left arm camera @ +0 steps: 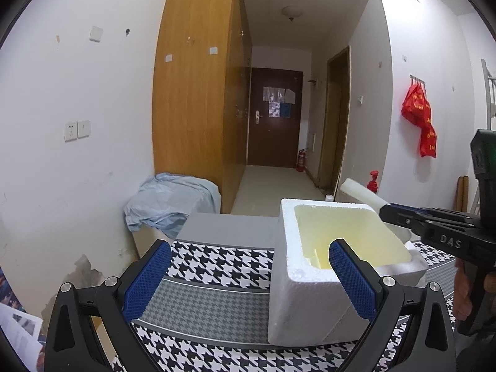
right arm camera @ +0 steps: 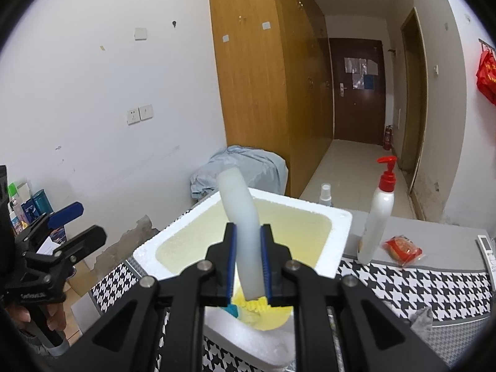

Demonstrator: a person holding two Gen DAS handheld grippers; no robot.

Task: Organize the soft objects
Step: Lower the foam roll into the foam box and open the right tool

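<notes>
Above the white polystyrene box (right arm camera: 336, 232), the right gripper (right arm camera: 249, 263) clamps a pale, smooth foam tube (right arm camera: 240, 214) between its blue ribbed fingers (right arm camera: 232, 257), which are nearly closed on the tube's lower part. The tube rises toward 12 o'clock over the box's yellowish hollow, slightly bent; a yellow soft piece (right arm camera: 257, 305) and a teal one (right arm camera: 232, 310) lie in the box just under the fingertips. At 9 o'clock in the right wrist view, the left gripper (left arm camera: 249, 282) hangs released, its blue textured fingers (left arm camera: 145, 282) spread wide and holding nothing; its right finger stands in front of the box's rim. The grainy, thick-walled box sits on a surface (left arm camera: 217, 260) covered in black-and-white houndstooth cloth. At 3 o'clock stand a white pump bottle (right arm camera: 379, 214) with a red top and a red packet (right arm camera: 403, 251).
</notes>
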